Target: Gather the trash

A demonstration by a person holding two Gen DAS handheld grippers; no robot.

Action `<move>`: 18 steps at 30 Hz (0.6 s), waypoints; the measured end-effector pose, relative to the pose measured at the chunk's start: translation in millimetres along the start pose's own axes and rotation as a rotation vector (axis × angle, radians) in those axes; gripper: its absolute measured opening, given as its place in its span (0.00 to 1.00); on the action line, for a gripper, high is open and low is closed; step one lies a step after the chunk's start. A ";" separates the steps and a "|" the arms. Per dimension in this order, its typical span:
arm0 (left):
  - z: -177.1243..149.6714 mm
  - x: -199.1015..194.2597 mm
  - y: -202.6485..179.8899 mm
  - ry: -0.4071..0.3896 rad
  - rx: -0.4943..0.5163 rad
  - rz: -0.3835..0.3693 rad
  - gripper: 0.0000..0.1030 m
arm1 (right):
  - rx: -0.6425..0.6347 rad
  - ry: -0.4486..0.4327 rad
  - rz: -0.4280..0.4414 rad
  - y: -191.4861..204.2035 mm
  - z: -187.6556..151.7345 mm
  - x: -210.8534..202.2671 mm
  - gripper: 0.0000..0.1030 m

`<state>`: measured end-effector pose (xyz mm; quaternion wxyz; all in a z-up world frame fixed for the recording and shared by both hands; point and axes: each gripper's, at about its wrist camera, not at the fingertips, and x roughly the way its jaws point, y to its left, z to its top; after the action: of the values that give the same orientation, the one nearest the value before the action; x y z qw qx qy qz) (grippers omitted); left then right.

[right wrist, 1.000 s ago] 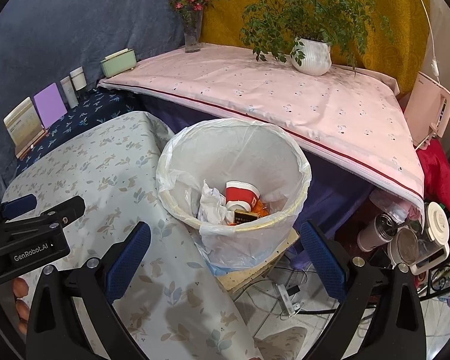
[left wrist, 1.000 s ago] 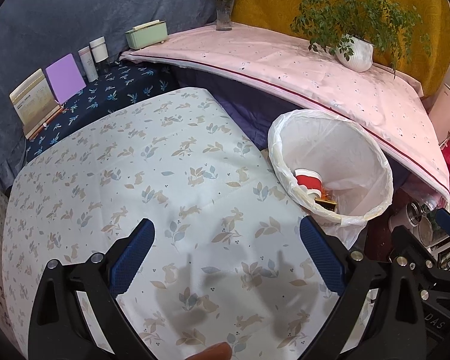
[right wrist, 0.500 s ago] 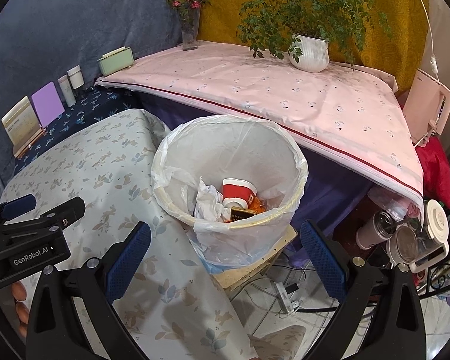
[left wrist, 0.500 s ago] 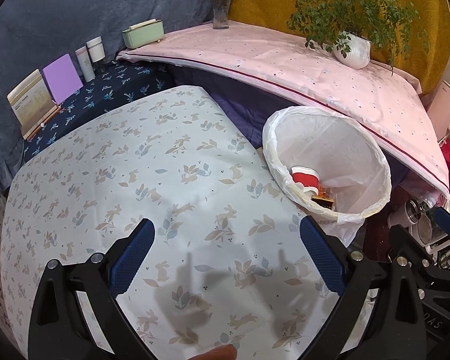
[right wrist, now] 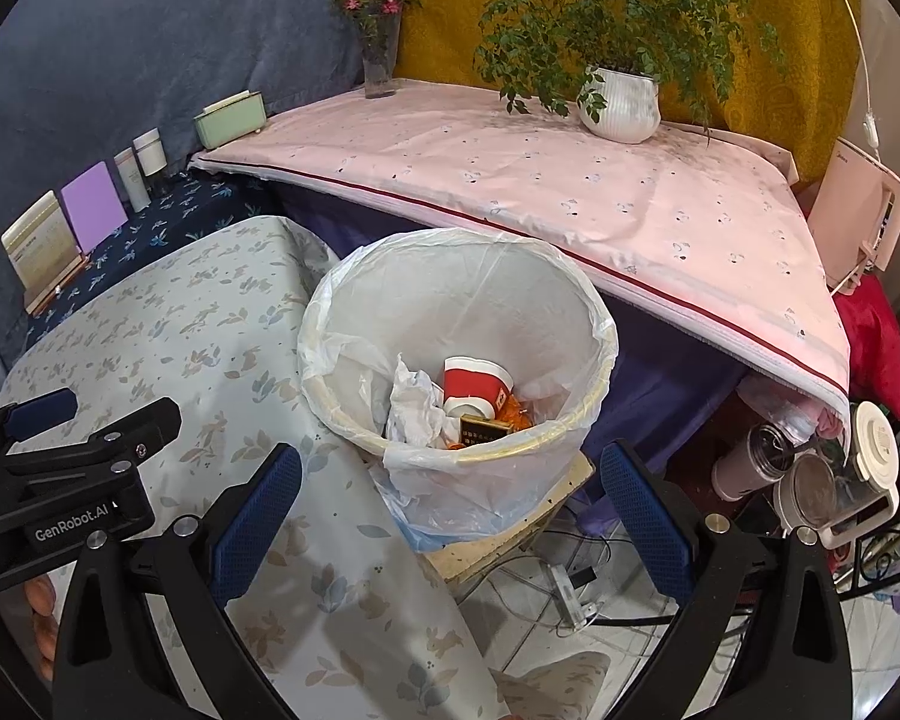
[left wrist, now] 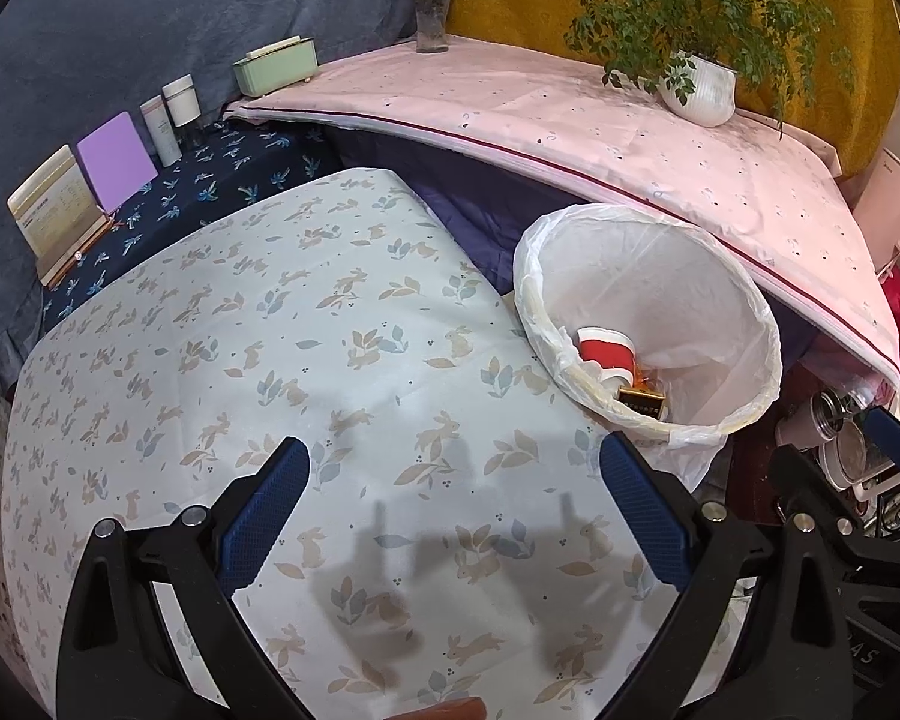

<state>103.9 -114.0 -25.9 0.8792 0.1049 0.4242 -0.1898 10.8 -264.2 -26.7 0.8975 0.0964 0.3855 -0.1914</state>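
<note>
A white-lined trash bin (right wrist: pixel 594 312) stands beside the rabbit-print table (right wrist: pixel 168 324); it also shows in the left wrist view (left wrist: pixel 756 306). Inside lie a red paper cup (right wrist: pixel 474 381), crumpled white paper (right wrist: pixel 411 402), a dark gold-edged box (right wrist: pixel 480 431) and orange scraps. My left gripper (left wrist: pixel 453 510) is open and empty above the tablecloth (left wrist: pixel 222 348), left of the bin. My right gripper (right wrist: pixel 450 510) is open and empty, just in front of the bin's near rim.
A pink-covered shelf (right wrist: pixel 570 180) behind the bin carries a potted plant (right wrist: pixel 621 102), a flower vase (right wrist: pixel 380 60) and a green box (right wrist: pixel 231 119). Cards and jars (left wrist: pixel 114 162) stand at the far left. Flasks and cables (right wrist: pixel 810 468) crowd the floor at right.
Both grippers have drawn back and up a little, so the bin sits slightly farther away in both views. Both stay open and empty. Bin contents unchanged.
</note>
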 end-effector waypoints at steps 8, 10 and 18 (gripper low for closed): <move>2.6 5.3 -11.0 0.002 0.033 0.001 0.90 | 0.007 0.005 -0.004 -5.8 0.4 4.7 0.93; 2.8 6.2 -13.1 0.002 0.036 0.002 0.90 | 0.009 0.005 -0.005 -7.4 0.9 5.5 0.93; 4.8 11.2 -15.9 0.010 0.039 -0.001 0.90 | 0.017 0.009 -0.007 -11.2 1.4 10.2 0.93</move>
<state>106.9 -132.8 -32.0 0.8747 0.1229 0.4249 -0.1981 13.4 -277.7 -33.4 0.8942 0.1033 0.3883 -0.1974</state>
